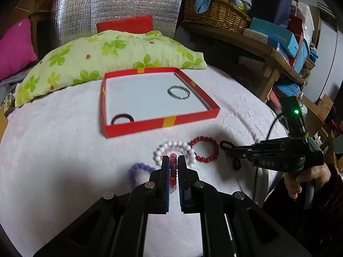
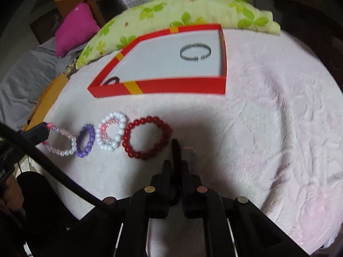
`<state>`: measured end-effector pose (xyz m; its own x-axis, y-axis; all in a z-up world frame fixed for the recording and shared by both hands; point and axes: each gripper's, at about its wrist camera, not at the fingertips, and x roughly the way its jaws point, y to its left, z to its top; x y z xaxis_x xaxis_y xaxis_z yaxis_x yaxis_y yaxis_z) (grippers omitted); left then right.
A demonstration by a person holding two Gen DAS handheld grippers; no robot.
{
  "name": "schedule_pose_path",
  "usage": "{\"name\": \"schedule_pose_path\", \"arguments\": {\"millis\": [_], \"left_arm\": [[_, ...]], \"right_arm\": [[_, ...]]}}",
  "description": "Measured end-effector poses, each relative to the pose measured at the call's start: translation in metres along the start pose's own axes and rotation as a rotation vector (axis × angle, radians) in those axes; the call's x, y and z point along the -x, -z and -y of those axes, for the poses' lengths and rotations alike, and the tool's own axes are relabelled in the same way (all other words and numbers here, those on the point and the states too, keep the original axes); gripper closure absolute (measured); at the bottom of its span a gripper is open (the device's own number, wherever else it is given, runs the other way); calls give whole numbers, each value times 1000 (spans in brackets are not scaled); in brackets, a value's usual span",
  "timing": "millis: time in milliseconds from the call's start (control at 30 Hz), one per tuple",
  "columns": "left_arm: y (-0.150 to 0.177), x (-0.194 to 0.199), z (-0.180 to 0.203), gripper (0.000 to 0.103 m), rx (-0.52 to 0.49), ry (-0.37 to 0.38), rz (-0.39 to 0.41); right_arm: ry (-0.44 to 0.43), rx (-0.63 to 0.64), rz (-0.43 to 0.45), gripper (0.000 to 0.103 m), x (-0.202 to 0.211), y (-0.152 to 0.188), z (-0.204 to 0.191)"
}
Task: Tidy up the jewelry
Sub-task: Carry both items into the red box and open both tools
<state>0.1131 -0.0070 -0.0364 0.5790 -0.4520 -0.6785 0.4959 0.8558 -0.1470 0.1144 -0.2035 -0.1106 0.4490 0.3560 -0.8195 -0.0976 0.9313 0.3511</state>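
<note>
Red cardboard walls enclose the shallow tray (image 1: 163, 122), which sits on the pale fleece blanket (image 1: 53, 150) as the collecting place for the jewelry. Two pieces already lie on its white floor: a thin silver bangle (image 1: 178, 92) near the far right corner and a dark ring-shaped bangle (image 1: 122, 118) in the near left corner, set well apart, probably so that pieces do not tangle.

The left gripper (image 1: 173, 160) is closed on a pink and clear beaded bracelet (image 2: 62, 143), pinching one side of the loop edge-on so that the rest trails on the blanket. A grip on one side suits a limp elastic loop, which would otherwise slip between the pads. The right gripper (image 2: 176, 165) is closed on a dark, thin loop (image 2: 175, 150); its exact nature cannot be told, as only a narrow black strand shows between the jaws.

Three bracelets wait in a row on the blanket in front of the tray: a purple one (image 2: 86, 141), a white pearl one (image 2: 111, 132) with a pink strand inside it, and a dark red bead one (image 2: 146, 137). White and red touch. Judging by this, sorting is under way, with most pieces still outside the tray.
</note>
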Motion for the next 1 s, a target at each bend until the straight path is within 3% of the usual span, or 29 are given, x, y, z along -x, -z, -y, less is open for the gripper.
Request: {"name": "schedule_pose_path", "arguments": {"millis": [267,367,633,1000], "left_arm": [[-56,-4,-16,96,-51,-3,81],[-84,-14,-23,96,-43,3,119],[-118,-69,-54,96,35,22,110],[-124,-143,-105,96,108,3,-35]], "right_arm": [[-187,-36,155,95,33,-42,-5],[-192,-64,173,95,29,-68,-6],[-176,-149,116,95,-26,-146,-5],[-119,-207,-4,93,-105,-184,-1]]}}
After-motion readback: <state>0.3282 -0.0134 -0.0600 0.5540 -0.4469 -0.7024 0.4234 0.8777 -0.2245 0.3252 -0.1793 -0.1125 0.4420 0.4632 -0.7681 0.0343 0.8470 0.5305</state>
